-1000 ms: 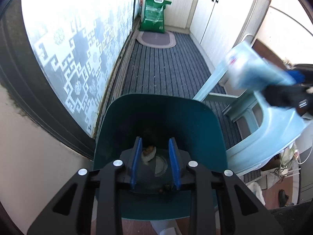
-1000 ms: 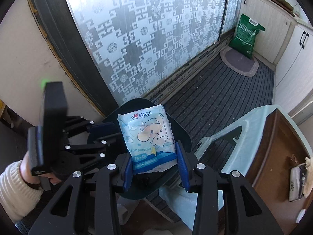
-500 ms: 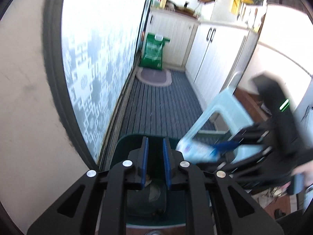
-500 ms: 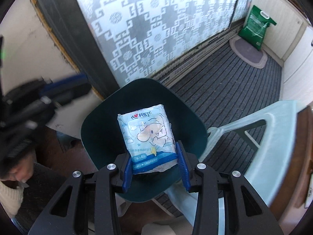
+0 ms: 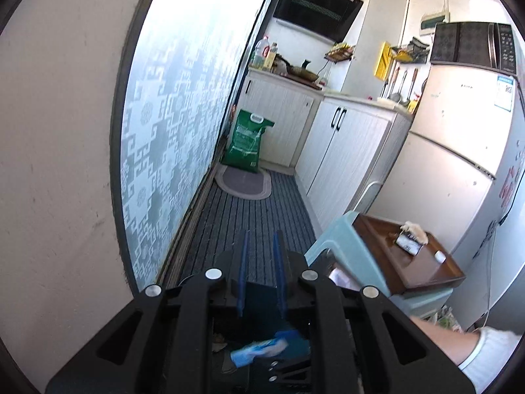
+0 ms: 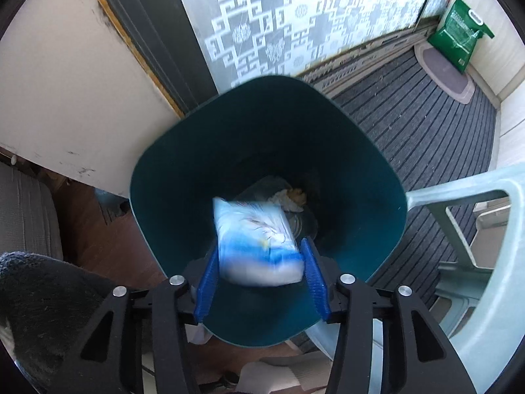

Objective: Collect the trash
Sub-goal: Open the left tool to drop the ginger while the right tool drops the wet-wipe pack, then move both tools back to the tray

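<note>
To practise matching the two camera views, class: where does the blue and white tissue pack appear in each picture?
Left wrist view: tissue pack, blurred, bottom centre, below the left gripper.
Right wrist view: tissue pack, centre, between the right gripper fingers, over the teal bin.
Shared landmark: green sack beside the oval mat.

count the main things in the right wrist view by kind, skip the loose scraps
teal bin: 1
blue and white packet: 1
pale blue stool: 1
green bag: 1
grey mat: 1
total: 5
</note>
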`<state>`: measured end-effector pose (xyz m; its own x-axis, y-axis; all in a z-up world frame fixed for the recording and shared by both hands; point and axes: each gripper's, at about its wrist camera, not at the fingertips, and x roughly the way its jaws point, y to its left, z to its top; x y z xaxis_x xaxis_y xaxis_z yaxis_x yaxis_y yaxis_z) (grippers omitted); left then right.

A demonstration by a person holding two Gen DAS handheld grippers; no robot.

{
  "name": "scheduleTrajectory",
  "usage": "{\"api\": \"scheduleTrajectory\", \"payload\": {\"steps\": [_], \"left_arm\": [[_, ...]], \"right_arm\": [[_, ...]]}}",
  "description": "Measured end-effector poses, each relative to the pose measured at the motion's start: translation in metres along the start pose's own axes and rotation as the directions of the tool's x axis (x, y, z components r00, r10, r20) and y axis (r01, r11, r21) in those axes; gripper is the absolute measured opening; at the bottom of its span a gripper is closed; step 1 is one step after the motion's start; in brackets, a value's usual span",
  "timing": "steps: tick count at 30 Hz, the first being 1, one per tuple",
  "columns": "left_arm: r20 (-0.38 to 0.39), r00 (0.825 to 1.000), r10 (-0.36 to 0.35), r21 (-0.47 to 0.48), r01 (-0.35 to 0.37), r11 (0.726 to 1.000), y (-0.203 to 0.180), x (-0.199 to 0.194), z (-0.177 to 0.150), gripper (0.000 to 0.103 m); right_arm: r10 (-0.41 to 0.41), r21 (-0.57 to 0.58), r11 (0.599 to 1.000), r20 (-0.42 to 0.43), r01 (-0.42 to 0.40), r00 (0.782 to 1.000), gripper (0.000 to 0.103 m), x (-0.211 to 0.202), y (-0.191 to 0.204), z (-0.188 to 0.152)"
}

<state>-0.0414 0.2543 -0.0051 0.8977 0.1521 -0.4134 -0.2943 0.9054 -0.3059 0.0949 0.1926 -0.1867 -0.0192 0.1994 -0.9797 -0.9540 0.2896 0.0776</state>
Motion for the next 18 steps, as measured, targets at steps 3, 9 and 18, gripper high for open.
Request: {"api": "scheduleTrajectory", "payload": {"steps": [3,9,18], "left_arm": [[0.033,0.999,-0.020,-0.002,0.020,1.000,-0.006,-0.006,0.005,0.018],[0.099,0.994,-0.035,0.003,0.035,0.999,-0.018,-0.015,0.009,0.026],[0.160,0.984,-0.079,-0.032,0.085,0.996,-0.031,-0.022,0.016,0.028]], "right_arm": [[-0.003,-0.006,1.000,-0.010,0.003,1.000,0.051,0.004,0.001,-0.003],[0.006,-0.003,1.000,0.035,-0.006,0.999,0.051,-0.006,0.001,-0.003],[0.024,-0.031,0.999,0.172,-0.019,0.985,0.047,-0.050,0.004,-0.003]]}}
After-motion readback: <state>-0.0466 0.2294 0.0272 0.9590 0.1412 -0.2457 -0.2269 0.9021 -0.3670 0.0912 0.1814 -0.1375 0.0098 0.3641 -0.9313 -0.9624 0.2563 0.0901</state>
